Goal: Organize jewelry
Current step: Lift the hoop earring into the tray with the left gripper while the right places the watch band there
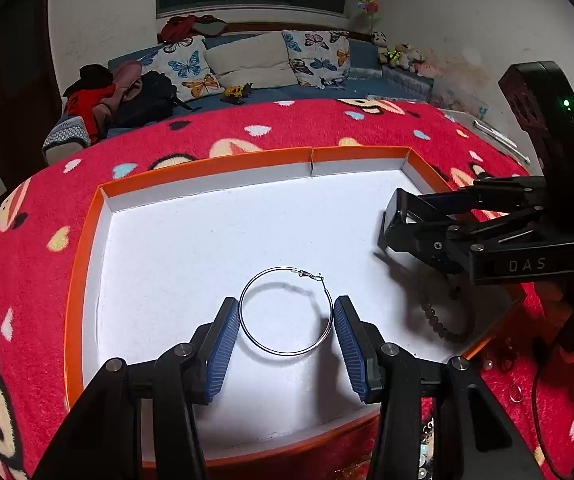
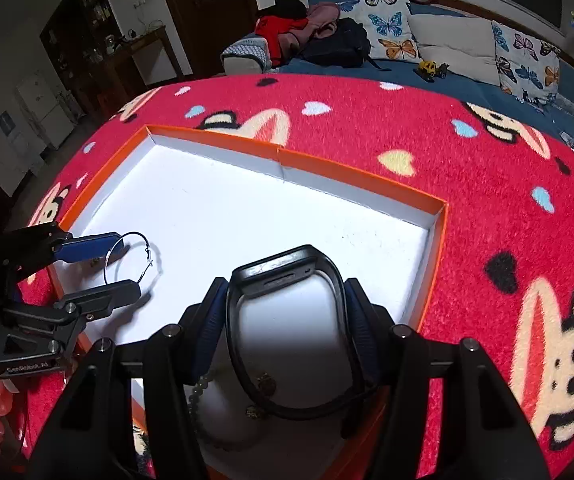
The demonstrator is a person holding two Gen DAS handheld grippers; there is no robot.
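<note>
A silver hoop earring point(image 1: 286, 311) lies between my left gripper's point(image 1: 287, 330) blue pads point(image 1: 223, 344), which stand open around it, over the white floor of the orange-rimmed tray point(image 1: 207, 164). It shows in the right wrist view too point(image 2: 129, 258), with the left gripper point(image 2: 117, 266) around it. My right gripper point(image 2: 287, 320) is shut on a black smartwatch point(image 2: 287, 276) by its band, held above the tray point(image 2: 439, 240). In the left wrist view the right gripper point(image 1: 397, 220) hovers at the tray's right side. A dark bead bracelet point(image 1: 443, 320) lies in the tray beneath it.
The tray sits on a red cartoon-monkey blanket point(image 1: 27, 280). Small loose jewelry pieces point(image 1: 515, 392) lie on the blanket by the tray's near right corner. A sofa with butterfly cushions point(image 1: 255, 60) stands beyond the table.
</note>
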